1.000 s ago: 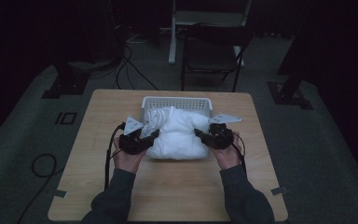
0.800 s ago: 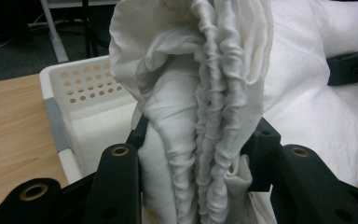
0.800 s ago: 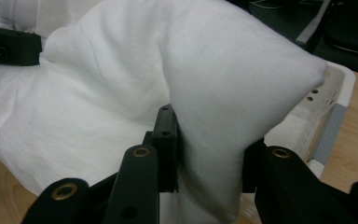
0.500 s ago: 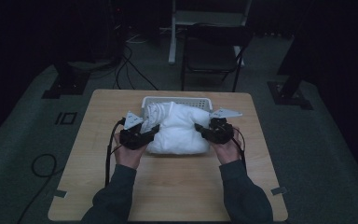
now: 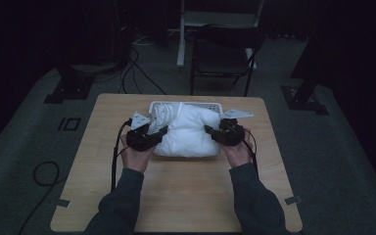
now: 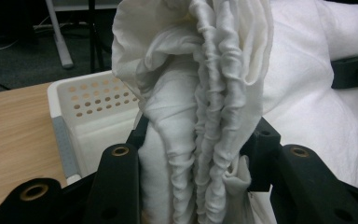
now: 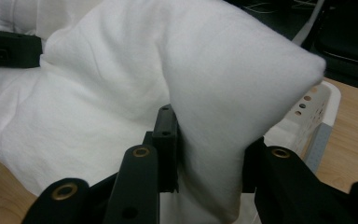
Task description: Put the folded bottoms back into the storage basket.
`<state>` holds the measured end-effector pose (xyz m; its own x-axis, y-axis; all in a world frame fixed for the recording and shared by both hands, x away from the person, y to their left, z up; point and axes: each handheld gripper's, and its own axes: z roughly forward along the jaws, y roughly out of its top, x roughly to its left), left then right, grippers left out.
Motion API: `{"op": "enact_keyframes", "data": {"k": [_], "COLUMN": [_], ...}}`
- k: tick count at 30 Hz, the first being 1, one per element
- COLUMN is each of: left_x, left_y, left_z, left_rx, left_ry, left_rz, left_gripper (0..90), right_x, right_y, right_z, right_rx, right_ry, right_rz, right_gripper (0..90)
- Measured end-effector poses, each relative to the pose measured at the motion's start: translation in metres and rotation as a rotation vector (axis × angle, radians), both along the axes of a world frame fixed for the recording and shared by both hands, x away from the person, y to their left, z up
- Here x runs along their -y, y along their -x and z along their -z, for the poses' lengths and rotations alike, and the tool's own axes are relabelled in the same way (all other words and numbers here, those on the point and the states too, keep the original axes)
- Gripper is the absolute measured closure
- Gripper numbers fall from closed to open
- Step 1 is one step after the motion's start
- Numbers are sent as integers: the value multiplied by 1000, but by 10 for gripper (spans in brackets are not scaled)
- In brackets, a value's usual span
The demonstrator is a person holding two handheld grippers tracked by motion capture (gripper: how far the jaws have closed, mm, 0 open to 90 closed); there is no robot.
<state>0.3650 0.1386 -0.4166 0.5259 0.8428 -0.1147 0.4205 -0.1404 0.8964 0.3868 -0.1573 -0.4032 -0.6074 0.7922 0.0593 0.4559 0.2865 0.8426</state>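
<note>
One white pillow [image 5: 188, 131] lies on the table [image 5: 176, 196], its far edge over a white basket [image 5: 210, 105] at the table's back edge. Most of the basket is hidden under the pillow; only part of the rim and a perforated wall show. A gathered, ruffled cloth edge [image 6: 209, 93], seemingly the pillow's cover, bunches at the left end; where cover ends and filling begins is hard to make out.

Left gripper [image 5: 159, 133]: jaws closed on the ruffled cloth, pleats squeezed between the pads in the left gripper view. Right gripper [image 5: 210, 131]: jaws clamped on the pillow's right corner, which puffs out above them in the right gripper view. Both forearms are cut off at the bottom of the high view.

Table: light wood grain, rectangular, with tape tabs at the near corners. Room: dim, dark carpet, a folding chair [image 5: 225, 54] behind the table, cables [image 5: 137, 73] on the floor, details lost in shadow.

Pillow: soft, matt, smooth fabric. Basket: rigid plastic, round holes in rows.
</note>
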Motion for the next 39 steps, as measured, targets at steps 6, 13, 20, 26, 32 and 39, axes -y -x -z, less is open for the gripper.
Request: {"op": "enact_keyframes", "data": {"k": [6,13,20,26,32,39], "left_x": [1,2,4,8,9,12], "left_y": [-7,-16,-24,-33,-38,-46], "left_z": [0,2,3,5,8,5], "left_rx": [-2,-11,-17,-28,-33,-31], "left_ry": [-4,-1,1,-5,1,-8], "left_rz": [-3,-11,-21,-36,-47,-62], "left_gripper": [579,580,581,582,583,584], "right_x": [0,-2,-2,-2,-2,-3], "right_y": [-6,-14,-21,-28,-33,-41], "right_z": [-1,1,2,5,6,6], "right_rx": [-7,-4,-5,-17,-21,-20], "right_ry": [1,8,18,13,17,20], "right_rz": [7,19,29,49,60,75], "right_gripper": [695,696,696,697,697,697]}}
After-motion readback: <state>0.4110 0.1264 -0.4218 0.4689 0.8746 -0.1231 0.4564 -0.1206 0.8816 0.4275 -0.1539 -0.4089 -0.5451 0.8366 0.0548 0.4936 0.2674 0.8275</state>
